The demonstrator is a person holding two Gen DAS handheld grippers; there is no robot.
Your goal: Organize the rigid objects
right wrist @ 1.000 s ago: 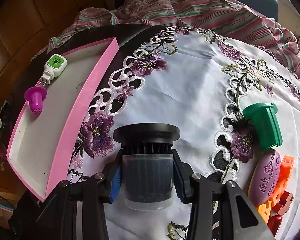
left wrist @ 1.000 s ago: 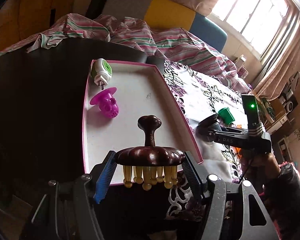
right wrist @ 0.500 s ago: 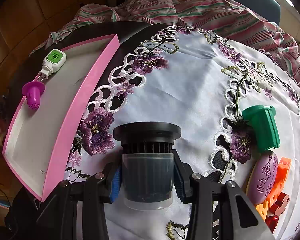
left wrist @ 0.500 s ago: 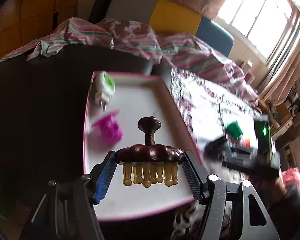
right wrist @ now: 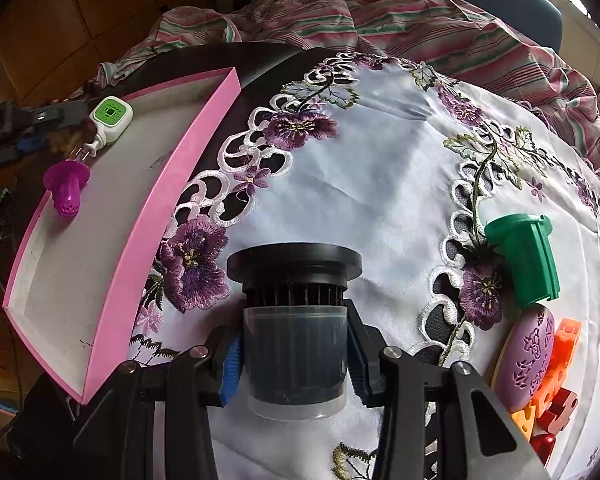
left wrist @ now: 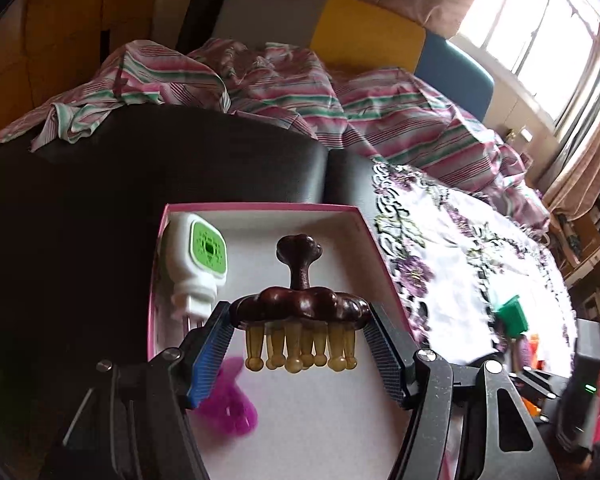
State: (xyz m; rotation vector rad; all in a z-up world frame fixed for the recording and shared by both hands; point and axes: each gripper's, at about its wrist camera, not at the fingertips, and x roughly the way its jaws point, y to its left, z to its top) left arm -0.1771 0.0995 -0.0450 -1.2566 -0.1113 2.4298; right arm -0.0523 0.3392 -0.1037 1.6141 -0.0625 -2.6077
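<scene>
My left gripper (left wrist: 300,344) is shut on a dark wooden massager (left wrist: 300,304) with pale knobbed prongs, held over the pink-rimmed white tray (left wrist: 380,252). In the tray lie a white and green plug-in device (left wrist: 198,260) and a magenta plastic piece (left wrist: 230,404), partly behind my left finger. My right gripper (right wrist: 294,356) is shut on a black and clear cylindrical filter (right wrist: 294,320) above the embroidered cloth. The tray (right wrist: 156,204), the device (right wrist: 110,118) and the magenta piece (right wrist: 66,188) also show in the right wrist view.
A green plastic piece (right wrist: 526,260), a purple oval (right wrist: 524,356) and orange and red blocks (right wrist: 556,376) lie on the white embroidered cloth (right wrist: 380,168) at right. Striped bedding (left wrist: 340,96) is heaped behind the dark table (left wrist: 80,200).
My left gripper has moved forward over the tray with the massager; the device and magenta piece now sit close beside it. The right gripper has barely moved.
</scene>
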